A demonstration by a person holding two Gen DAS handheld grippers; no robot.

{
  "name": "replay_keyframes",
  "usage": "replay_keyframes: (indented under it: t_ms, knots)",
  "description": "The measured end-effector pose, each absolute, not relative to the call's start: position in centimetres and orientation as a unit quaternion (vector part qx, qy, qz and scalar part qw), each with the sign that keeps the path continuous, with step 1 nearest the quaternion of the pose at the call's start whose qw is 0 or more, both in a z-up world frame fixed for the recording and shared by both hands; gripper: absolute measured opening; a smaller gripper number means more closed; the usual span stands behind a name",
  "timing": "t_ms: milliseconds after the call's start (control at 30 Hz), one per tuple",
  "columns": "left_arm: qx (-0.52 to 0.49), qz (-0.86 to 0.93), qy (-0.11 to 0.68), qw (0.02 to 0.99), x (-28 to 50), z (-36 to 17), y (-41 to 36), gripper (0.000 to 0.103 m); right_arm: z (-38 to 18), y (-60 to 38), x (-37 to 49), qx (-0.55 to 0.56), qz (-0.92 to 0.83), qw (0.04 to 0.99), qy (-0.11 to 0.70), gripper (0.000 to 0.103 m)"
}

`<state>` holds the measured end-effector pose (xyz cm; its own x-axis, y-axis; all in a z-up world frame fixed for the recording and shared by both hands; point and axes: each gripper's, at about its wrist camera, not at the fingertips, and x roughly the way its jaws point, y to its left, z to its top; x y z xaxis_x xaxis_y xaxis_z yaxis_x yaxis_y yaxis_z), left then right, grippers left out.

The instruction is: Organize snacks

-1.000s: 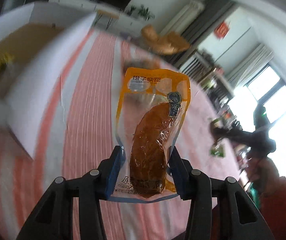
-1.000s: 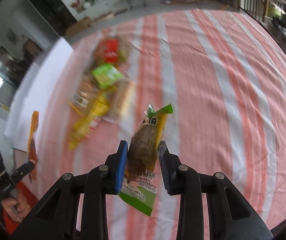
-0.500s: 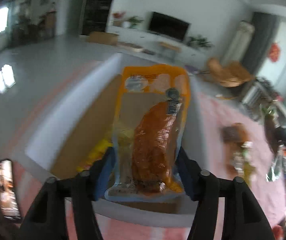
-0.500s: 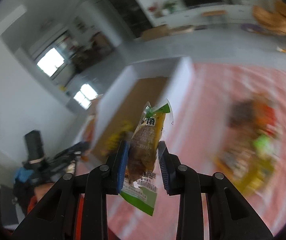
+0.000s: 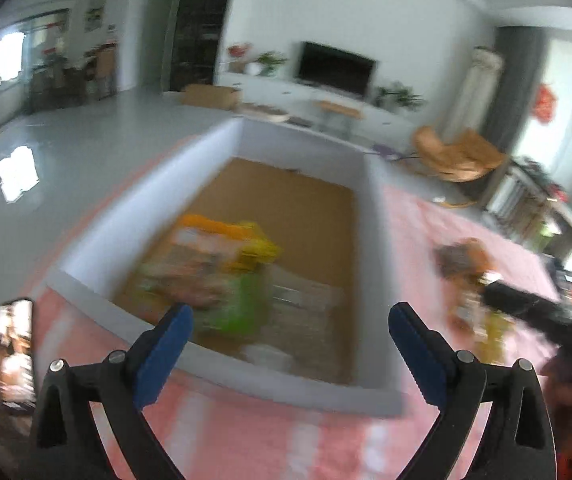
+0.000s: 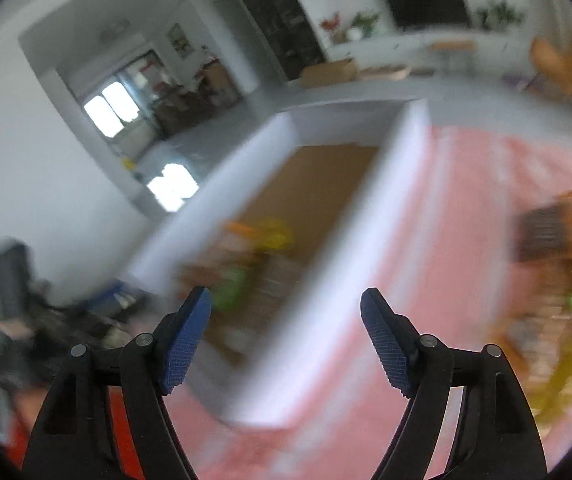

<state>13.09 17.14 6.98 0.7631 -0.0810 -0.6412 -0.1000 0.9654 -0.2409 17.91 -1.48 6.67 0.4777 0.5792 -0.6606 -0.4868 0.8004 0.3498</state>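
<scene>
The snacks [image 5: 222,280] lie in a blurred heap of orange, yellow and green packets on the brown floor of a white-walled box [image 5: 106,224], toward its near end. In the left wrist view the heap sits at about 11 o'clock from the left hand-held gripper [image 5: 290,328], just past its left blue pad and below it, inside the box wall. That hand-held gripper is spread wide with nothing between its fingers.

In the right wrist view the same heap [image 6: 242,264] shows at about 11 o'clock from the right hand-held gripper [image 6: 286,320], beyond its left pad. The box's near long wall [image 6: 350,248] runs slantwise between the two pads. This hand-held gripper too is spread wide and carries nothing.

A second heap of packets [image 6: 558,288], dark, orange and green, lies outside the box on the pink-striped worktop [image 6: 446,240], at 3 o'clock from the right hand-held gripper and well apart from it. In the left wrist view this heap [image 5: 466,272] sits at 2 o'clock, with the black body of the other tool [image 5: 526,308] crossing in front of it.

A phone [image 5: 16,356] with a lit screen lies on the worktop at 9 o'clock in the left wrist view. Beyond the box are a grey floor, a television [image 5: 334,68] and a tan chair [image 5: 458,156]. Both views are motion-blurred, so no packet can be read.
</scene>
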Motion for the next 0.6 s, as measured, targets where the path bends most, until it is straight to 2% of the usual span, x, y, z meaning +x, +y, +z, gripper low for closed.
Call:
replay_keyframes:
  t_ms: [100,200,300,433,600]
  knots:
    - [-0.13,-0.059,0.336,0.931,11.7,7.5,12.8,0.098,4.3,-8.4,15.5,-0.005,0.231,0.894,0.385,0.081]
    - [-0.121,-0.134,0.338,0.924,10.8,8.0,7.3,0.098,1.0,-15.9,14.1,-0.039,0.137,0.903,0.405,0.081]
    - [-0.096,-0.207,0.353,0.907,9.8,7.7,1.9,0.098,-1.2,-23.4,12.4,-0.007,0.064,0.9,0.431,0.081]
    - [-0.014,-0.252,0.386,0.887,9.1,4.4,-5.2,0.098,-2.8,-30.3,10.7,0.046,-0.004,0.901,0.432,0.081]
    - [0.032,-0.254,0.427,0.867,9.2,-1.3,-9.1,0.098,-3.7,-31.7,10.4,0.069,-0.034,0.895,0.439,0.081]
